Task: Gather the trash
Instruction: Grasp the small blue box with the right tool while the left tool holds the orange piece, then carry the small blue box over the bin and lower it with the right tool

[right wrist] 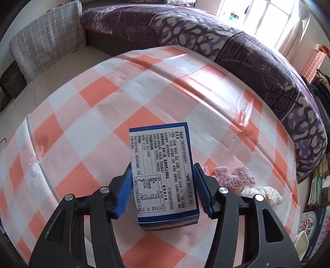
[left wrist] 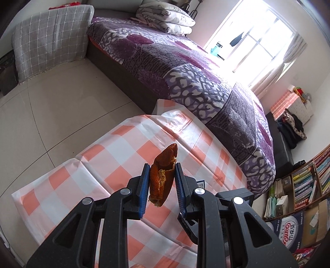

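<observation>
Here the left gripper [left wrist: 162,181] clamps an orange peel [left wrist: 163,175] above the checked tablecloth [left wrist: 86,165]; right gripper [right wrist: 163,185] straddles a blue box [right wrist: 163,165], pads at its sides, grip uncertain; fluffy scraps [right wrist: 235,177] just beside.

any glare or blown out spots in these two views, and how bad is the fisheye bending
Left wrist view: the window is blown out white and washes over the bed near it; the floor tile lines bow. Right wrist view: the window is overexposed too, a glossy streak of glare runs across the tablecloth, and its checks bulge; the box label stays sharp.
</observation>
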{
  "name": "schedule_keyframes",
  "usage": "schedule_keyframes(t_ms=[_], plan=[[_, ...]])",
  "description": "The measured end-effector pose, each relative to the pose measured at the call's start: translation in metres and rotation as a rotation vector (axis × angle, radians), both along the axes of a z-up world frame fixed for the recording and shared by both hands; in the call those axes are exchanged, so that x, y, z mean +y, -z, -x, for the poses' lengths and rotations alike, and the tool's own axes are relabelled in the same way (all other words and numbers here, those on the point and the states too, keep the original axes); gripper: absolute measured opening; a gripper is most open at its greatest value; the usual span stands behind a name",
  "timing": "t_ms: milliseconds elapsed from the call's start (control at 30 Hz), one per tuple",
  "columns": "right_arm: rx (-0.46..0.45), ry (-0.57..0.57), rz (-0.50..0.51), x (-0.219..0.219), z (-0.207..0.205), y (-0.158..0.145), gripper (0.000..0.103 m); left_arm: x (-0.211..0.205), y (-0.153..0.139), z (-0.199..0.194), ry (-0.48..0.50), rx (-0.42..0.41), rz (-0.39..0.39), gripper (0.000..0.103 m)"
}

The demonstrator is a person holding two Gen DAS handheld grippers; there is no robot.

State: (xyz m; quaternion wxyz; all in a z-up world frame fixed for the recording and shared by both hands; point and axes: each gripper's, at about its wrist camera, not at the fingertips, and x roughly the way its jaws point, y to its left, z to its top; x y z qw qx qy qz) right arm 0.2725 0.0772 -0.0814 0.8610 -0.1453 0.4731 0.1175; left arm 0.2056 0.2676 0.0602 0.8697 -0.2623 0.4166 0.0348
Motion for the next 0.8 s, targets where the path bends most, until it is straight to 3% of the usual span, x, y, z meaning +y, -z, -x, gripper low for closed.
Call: schedule_keyframes(t_ms=[167,367,600,800], plan=[[-0.079,0.051,-0.107,-0.010,0.012,-0.035,0.054,0.001,-0.006,0.004,-0.017,-0.025,-0.008,0.024],[-0.164,0.129,-0.189,-0.031,0.038,-0.075,0.054,-0.012,-0.012,0.008,-0.021,-0.041,-0.074,0.024],[-0.198,0.240,-0.263,-0.068,0.068,-0.102,0.054,-0.034,-0.014,0.010,0.000,-0.048,-0.132,0.024],[-0.175,0.343,-0.308,-0.110,0.084,-0.104,0.054,-0.063,-0.009,0.011,0.045,-0.035,-0.177,0.024]])
